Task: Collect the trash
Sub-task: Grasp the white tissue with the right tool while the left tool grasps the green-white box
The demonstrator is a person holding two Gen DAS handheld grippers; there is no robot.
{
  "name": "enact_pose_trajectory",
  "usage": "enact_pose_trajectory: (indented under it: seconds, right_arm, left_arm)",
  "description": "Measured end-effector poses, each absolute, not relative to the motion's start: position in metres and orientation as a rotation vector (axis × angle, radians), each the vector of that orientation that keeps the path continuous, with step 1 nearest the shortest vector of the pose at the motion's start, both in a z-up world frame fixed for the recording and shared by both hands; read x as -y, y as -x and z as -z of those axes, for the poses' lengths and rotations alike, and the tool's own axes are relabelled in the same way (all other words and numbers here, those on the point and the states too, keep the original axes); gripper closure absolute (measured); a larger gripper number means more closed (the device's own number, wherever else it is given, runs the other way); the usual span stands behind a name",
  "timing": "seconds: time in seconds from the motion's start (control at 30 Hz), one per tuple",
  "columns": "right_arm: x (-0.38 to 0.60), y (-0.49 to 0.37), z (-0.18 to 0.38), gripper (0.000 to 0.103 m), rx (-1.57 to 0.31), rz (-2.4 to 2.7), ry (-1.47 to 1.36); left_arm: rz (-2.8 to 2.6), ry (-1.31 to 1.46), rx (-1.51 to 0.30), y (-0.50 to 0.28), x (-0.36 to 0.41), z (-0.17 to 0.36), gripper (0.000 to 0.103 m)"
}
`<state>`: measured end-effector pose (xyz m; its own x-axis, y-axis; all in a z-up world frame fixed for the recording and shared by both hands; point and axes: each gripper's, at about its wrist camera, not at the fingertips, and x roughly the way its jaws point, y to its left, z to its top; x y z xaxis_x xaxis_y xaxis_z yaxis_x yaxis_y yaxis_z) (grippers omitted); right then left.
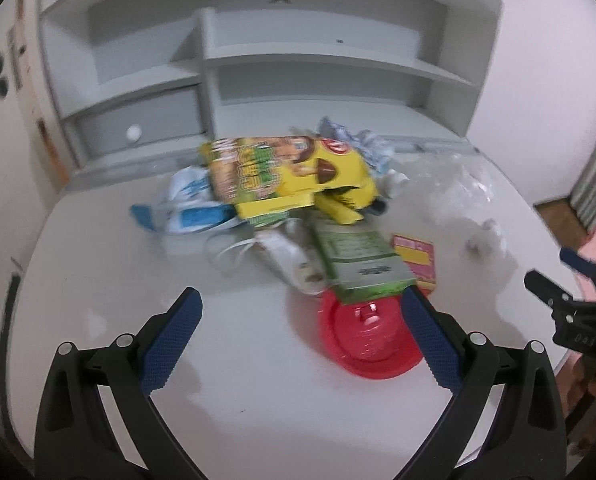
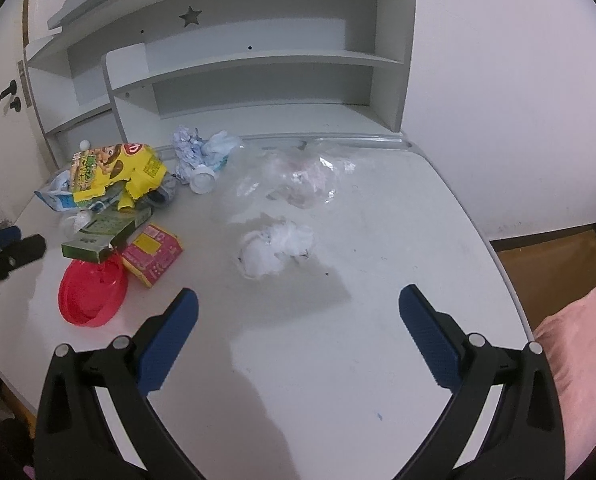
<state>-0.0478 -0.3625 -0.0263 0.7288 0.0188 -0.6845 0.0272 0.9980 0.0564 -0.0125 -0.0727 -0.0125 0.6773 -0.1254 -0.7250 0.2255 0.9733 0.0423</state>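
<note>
Both my grippers wide open, empty: left gripper (image 1: 299, 324), right gripper (image 2: 298, 320). Trash pile on desk (image 2: 337, 360) at 11 o'clock from right. Crumpled tissue (image 2: 274, 250) dead ahead, 12 o'clock: probably light, squishy, pinch middle. Red lid (image 1: 367, 340) stiff, likely slippery, grab rim.

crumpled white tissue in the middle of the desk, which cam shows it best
The right wrist view: the crumpled white tissue sits sharp and unobstructed ahead of the open right gripper. In the left wrist view it is only a small, blurred patch at the right.
</note>
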Motion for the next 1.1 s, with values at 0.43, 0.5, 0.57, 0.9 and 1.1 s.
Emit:
enact_pose_trajectory:
  seconds: [0.43,0.5,0.57,0.9,1.1]
  right_arm:
    - [0.362,0.027,0.031,0.006,-0.759,-0.023,-0.074]
    - [0.361,0.019,0.033,0.006,-0.764,-0.032,-0.076]
    - [0.36,0.008,0.038,0.012,-0.775,-0.048,-0.083]
    - [0.367,-0.019,0.058,0.058,-0.835,-0.089,-0.142]
    - [0.369,-0.018,0.05,0.079,-0.802,-0.104,-0.135]
  left_arm:
    - [0.241,-0.246,-0.853,-0.031,0.14,0.024,0.009]
    - [0.236,-0.243,-0.874,-0.04,0.141,0.028,0.01]
    - [0.231,-0.238,-0.897,-0.047,0.138,0.033,0.018]
    - [0.249,-0.232,-0.946,-0.061,0.123,0.049,0.045]
    - [0.263,-0.192,-0.887,-0.053,0.115,0.025,0.047]
